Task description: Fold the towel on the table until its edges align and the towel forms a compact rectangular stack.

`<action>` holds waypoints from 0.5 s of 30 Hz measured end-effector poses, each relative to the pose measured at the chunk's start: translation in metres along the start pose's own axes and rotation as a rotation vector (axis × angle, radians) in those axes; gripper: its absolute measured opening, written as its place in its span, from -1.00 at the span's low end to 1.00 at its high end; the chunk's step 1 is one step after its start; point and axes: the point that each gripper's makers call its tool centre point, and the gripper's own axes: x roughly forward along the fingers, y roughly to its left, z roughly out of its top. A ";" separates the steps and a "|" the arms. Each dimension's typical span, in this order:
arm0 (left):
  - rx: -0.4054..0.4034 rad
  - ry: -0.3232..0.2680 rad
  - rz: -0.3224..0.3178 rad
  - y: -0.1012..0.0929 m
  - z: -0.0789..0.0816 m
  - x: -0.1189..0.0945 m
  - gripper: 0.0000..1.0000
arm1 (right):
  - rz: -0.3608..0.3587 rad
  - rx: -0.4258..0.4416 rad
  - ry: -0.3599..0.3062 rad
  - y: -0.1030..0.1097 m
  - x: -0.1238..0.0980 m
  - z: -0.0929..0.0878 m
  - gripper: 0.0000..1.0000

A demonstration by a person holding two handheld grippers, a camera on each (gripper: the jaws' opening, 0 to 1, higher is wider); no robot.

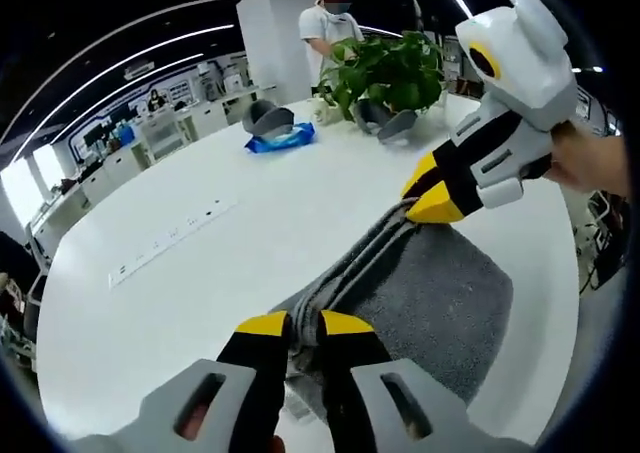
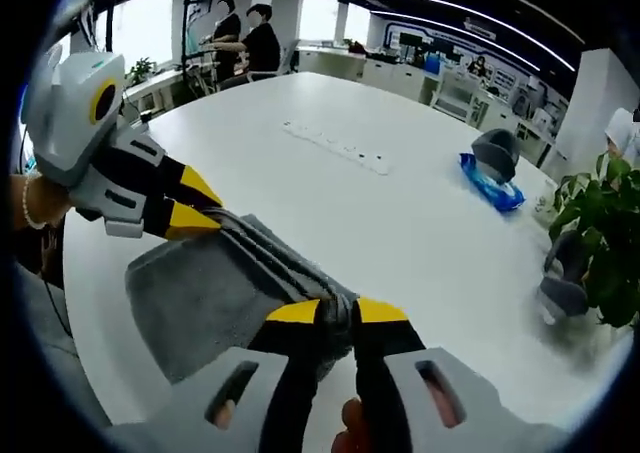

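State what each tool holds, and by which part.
Both tools, left and right, grip the grey towel, each at one end of its bunched folded edge.

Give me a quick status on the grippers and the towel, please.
Left gripper and right gripper both shut on the grey terry towel, one at each end of its folded edge. Fold unfinished. Nothing obstructing.
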 end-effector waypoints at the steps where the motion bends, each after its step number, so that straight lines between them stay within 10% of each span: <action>1: -0.005 -0.016 0.035 0.006 0.003 -0.003 -0.72 | -0.002 0.011 -0.007 0.000 -0.003 0.001 -0.66; 15: -0.065 -0.040 -0.028 -0.029 -0.017 -0.042 -0.69 | 0.029 0.136 0.007 0.040 -0.043 -0.040 -0.90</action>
